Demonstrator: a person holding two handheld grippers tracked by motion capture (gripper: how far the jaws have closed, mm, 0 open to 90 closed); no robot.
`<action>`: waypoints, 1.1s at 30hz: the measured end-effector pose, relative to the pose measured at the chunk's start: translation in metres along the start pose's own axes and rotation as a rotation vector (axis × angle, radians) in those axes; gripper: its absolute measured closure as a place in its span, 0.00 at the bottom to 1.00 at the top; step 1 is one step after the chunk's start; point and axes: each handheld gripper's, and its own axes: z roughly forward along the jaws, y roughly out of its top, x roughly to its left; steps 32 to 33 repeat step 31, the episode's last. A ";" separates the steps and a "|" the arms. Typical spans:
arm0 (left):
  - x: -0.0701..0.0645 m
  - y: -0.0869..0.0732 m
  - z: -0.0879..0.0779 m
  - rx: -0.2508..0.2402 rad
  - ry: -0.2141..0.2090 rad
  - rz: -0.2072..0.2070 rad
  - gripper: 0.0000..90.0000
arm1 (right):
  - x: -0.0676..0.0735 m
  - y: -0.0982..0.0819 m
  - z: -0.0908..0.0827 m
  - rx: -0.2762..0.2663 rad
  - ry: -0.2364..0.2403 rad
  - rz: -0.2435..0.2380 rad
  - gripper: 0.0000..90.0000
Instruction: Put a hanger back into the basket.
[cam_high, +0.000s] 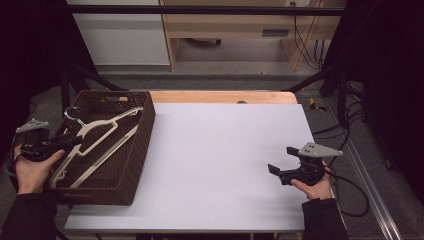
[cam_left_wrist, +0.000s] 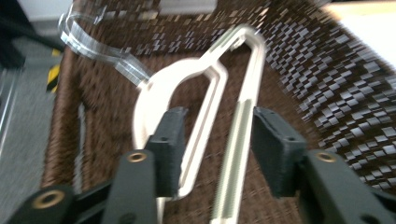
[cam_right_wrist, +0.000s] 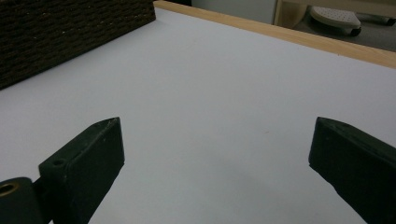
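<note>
The left gripper (cam_left_wrist: 212, 144) is straddling, jaws parted, the cream hanger (cam_high: 95, 145) lying inside the wicker basket (cam_high: 142, 150) (nothing lifted yet), while the right gripper (cam_high: 282, 160) is waiting wide open beside it.

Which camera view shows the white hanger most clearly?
The high view: the whole hanger lies in the brown basket, its outline sharp. The left gripper view shows it nearer but blurred and cropped, between the open left claw. The right gripper view shows the basket's outer wall.
</note>
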 end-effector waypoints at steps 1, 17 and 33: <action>-0.011 -0.001 -0.004 -0.051 -0.027 0.015 0.50 | 0.000 0.000 0.000 -0.003 0.000 0.001 0.04; -0.108 -0.010 0.000 -0.207 -0.255 0.087 0.16 | 0.000 0.000 -0.004 -0.031 -0.006 0.002 0.04; -0.142 -0.020 0.008 -0.171 -0.279 0.153 0.10 | -0.002 0.000 -0.011 -0.063 -0.014 0.012 0.03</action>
